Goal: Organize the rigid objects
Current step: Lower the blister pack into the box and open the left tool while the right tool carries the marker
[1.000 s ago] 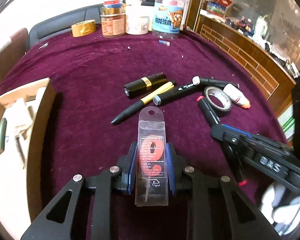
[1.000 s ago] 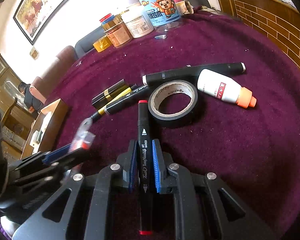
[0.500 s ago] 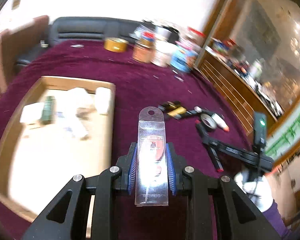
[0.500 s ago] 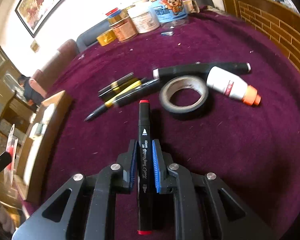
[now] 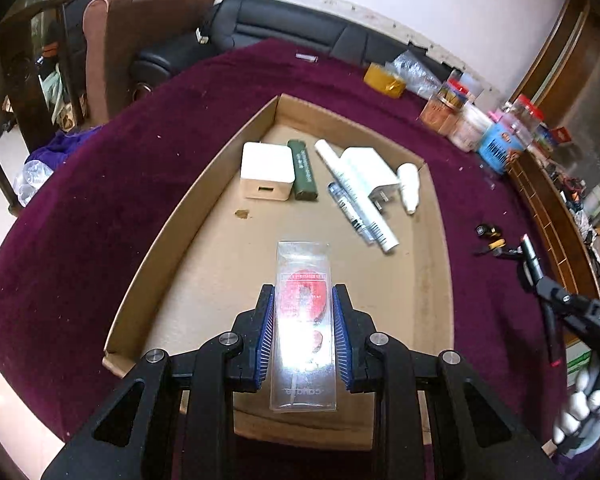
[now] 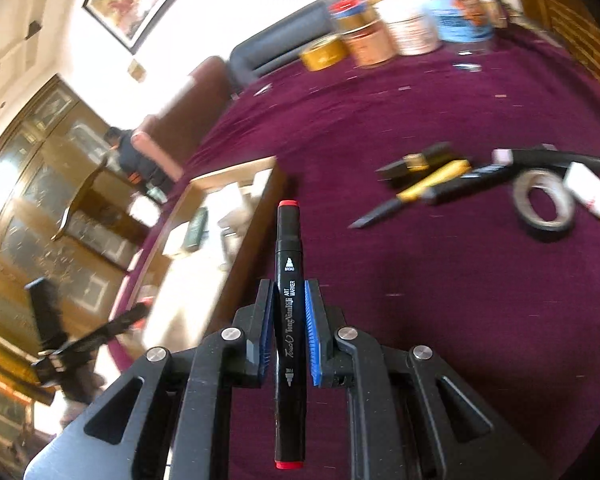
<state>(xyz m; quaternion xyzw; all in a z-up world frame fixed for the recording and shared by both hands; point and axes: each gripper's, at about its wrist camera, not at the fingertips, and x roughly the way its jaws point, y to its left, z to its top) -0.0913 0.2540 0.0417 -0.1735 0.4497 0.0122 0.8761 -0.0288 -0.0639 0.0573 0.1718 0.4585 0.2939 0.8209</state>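
Note:
My left gripper is shut on a clear plastic packet with a red label and holds it above the near half of a shallow cardboard tray. In the tray lie a white charger, a green stick, a white tube, a white plug and a small white bottle. My right gripper is shut on a black art marker with red ends, above the purple cloth just right of the tray.
On the cloth to the right lie a yellow-and-black pen, a gold-banded black tube, black markers, a tape roll and a white bottle with an orange cap. Jars and a yellow tape roll line the far edge.
My left gripper has swung left with the packet, from over the loose pens to above the tray. The right gripper has lifted the marker and shifted left toward the tray.

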